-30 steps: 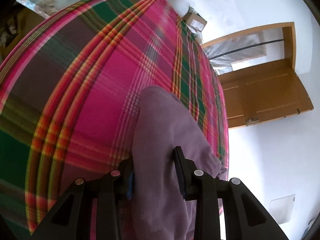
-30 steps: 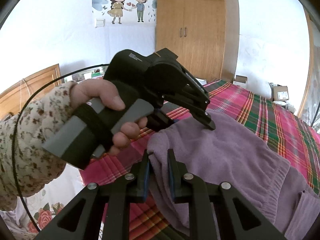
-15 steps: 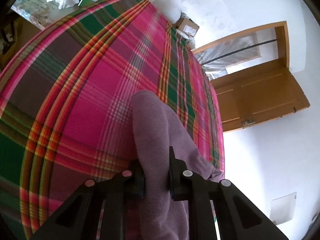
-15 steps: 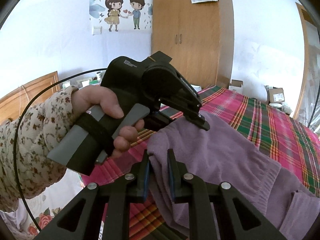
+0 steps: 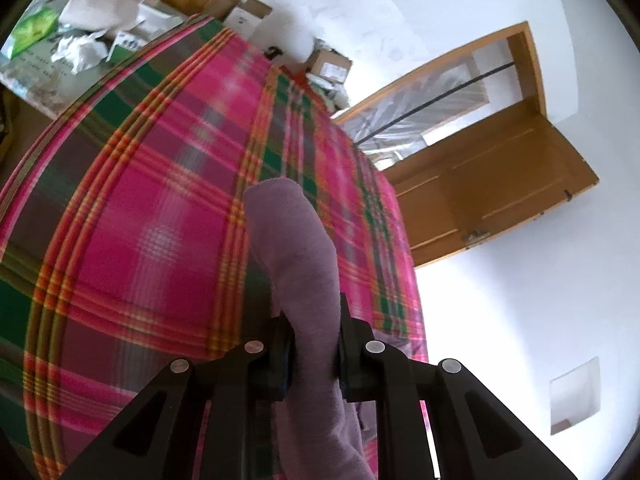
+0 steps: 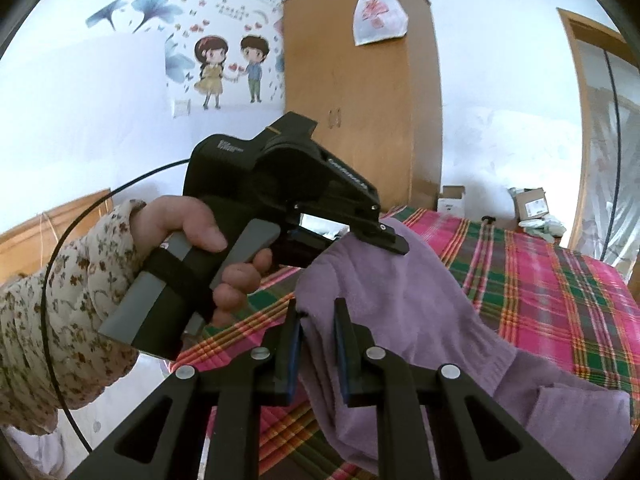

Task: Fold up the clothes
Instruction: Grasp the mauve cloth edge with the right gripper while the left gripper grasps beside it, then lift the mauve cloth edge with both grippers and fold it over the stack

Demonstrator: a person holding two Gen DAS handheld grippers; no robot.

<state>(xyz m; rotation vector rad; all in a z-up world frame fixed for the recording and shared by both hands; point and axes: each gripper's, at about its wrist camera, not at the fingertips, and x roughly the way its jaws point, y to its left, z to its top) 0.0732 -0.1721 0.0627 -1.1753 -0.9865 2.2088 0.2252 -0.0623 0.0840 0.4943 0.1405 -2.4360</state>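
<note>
Both grippers clamped on purple garment, lifted above the bed.

Left gripper [image 5: 312, 344] has closed from a wider gap a second ago onto the purple garment [image 6: 400, 300]; right gripper [image 6: 318, 344] stays pinched on the same edge. Garment hangs over plaid bed [image 5: 140, 220], rest trailing down. Judgement: edge secured, ready to carry over for a fold.

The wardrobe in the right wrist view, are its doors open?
No, both doors of the wooden wardrobe are shut flat, and a white plastic bag hangs at its top.
</note>
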